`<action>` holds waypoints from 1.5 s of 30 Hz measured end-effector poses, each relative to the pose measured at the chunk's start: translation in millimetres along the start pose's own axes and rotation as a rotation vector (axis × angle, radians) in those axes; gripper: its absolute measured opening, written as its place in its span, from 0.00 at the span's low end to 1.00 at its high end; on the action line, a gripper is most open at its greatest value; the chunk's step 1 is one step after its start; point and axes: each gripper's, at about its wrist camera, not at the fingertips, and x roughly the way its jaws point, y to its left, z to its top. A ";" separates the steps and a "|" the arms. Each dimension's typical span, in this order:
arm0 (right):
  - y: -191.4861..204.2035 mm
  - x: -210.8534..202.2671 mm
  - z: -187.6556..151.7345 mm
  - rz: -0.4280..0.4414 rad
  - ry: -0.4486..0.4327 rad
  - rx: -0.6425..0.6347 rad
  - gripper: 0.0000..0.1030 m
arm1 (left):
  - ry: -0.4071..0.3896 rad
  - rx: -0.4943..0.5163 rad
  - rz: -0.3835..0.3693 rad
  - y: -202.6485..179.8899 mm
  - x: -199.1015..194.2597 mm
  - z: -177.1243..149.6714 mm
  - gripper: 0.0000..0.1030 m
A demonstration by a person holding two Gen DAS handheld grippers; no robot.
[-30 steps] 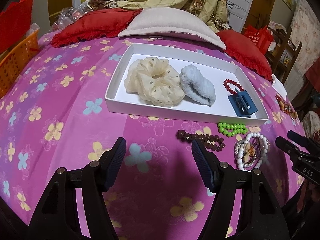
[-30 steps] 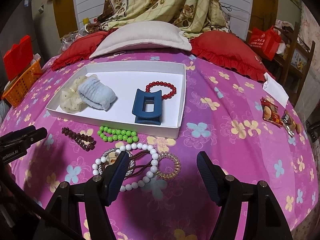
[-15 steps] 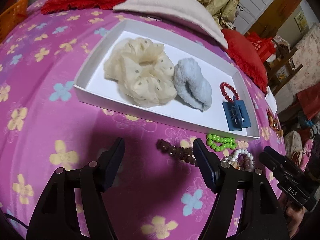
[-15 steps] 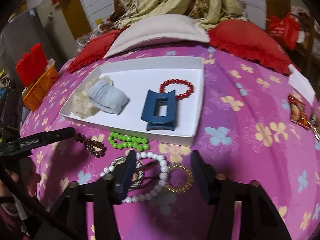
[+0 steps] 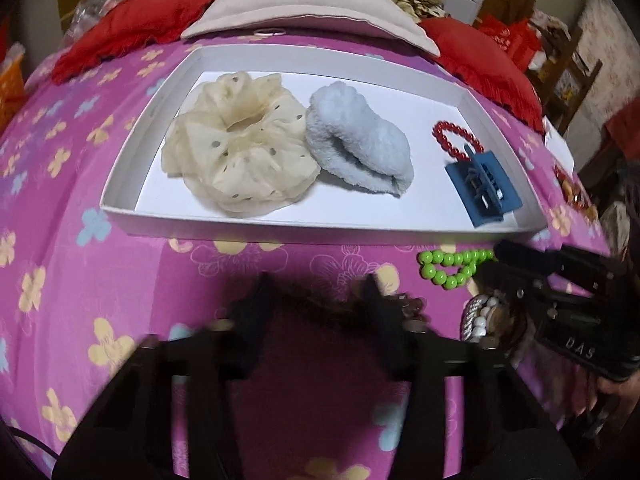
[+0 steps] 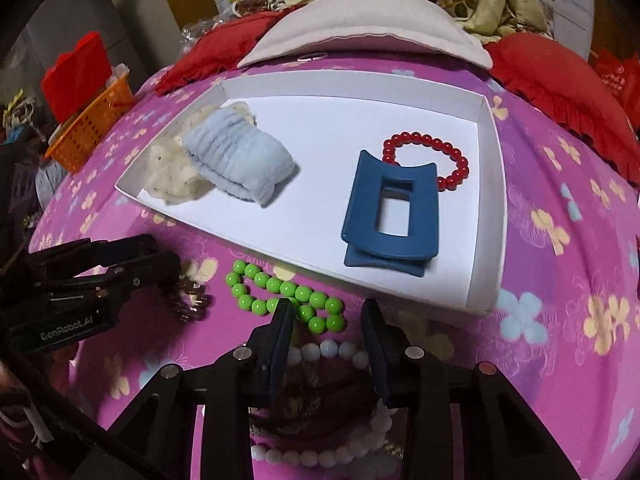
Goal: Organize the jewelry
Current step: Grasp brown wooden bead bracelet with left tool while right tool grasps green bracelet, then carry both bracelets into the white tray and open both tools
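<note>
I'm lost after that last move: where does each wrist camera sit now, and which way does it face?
Left wrist: low over the bedspread, facing the white tray; left gripper straddles the brown bracelet, right gripper at right.
Right wrist: facing the tray, right gripper over the white bead bracelet; left gripper at left.
Shared: tray, green bracelet, blue claw clip.

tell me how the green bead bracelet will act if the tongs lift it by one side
The green bead bracelet lies folded in a loose double row, so it will probably hang limp. Its round, glossy beads may slip between the flat pads. It looks light beside the blue hair claw.
</note>
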 end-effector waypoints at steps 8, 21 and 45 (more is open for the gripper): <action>6.4 -9.4 -3.2 -0.001 -0.030 -0.045 0.08 | 0.022 -0.012 -0.059 6.9 -10.5 -3.8 0.15; 7.8 -71.6 18.4 0.054 -0.155 -0.003 0.08 | -0.082 -0.005 -0.069 11.0 -62.6 18.4 0.15; 2.5 -90.9 49.6 0.019 -0.200 -0.014 0.08 | -0.169 0.059 0.069 5.8 -77.8 60.6 0.15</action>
